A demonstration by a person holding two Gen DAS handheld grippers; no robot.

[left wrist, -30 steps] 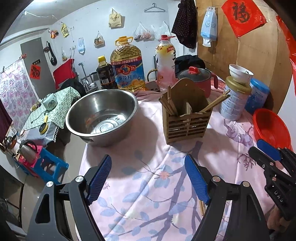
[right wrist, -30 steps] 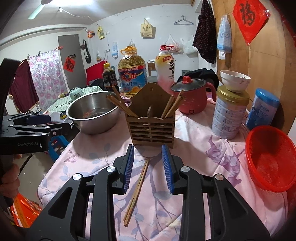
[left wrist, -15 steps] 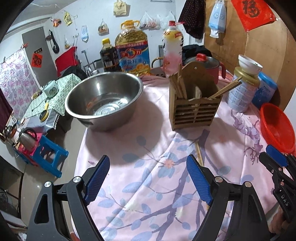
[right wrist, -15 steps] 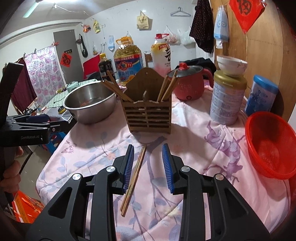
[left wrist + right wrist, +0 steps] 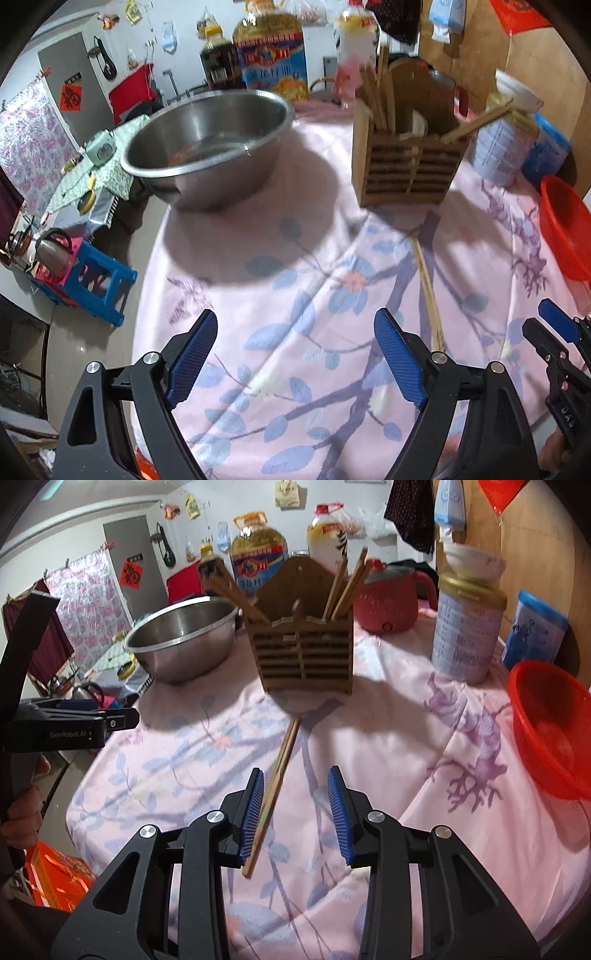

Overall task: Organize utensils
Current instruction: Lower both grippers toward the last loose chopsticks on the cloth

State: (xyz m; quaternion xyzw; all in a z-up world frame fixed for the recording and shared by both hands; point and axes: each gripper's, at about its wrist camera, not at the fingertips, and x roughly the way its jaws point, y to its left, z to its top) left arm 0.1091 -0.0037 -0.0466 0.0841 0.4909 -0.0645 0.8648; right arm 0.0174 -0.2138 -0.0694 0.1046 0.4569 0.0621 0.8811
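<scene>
A loose pair of wooden chopsticks (image 5: pixel 282 760) lies on the pink flowered tablecloth (image 5: pixel 388 760), running from the wooden utensil holder (image 5: pixel 306 657) toward me. My right gripper (image 5: pixel 295 808) hangs low over their near end. Its jaws are opening, and the sticks lie between them close against the left pad (image 5: pixel 253 812); the right pad is clear of them. The holder has more chopsticks standing in it. My left gripper (image 5: pixel 295 328) stands wide open over bare cloth, left of the same chopsticks (image 5: pixel 428 288), with nothing between its fingers.
A steel bowl (image 5: pixel 181 642) sits at the table's left, near the edge. A red basket (image 5: pixel 546 731) lies at the right. Behind stand a tin with a white bowl on top (image 5: pixel 469 635), a blue tin (image 5: pixel 535 631), a red pot (image 5: pixel 388 602) and bottles.
Both grippers have sunk toward the table and tipped further down. The loose chopsticks now reach deeper between the right jaws, which stand slightly wider.
</scene>
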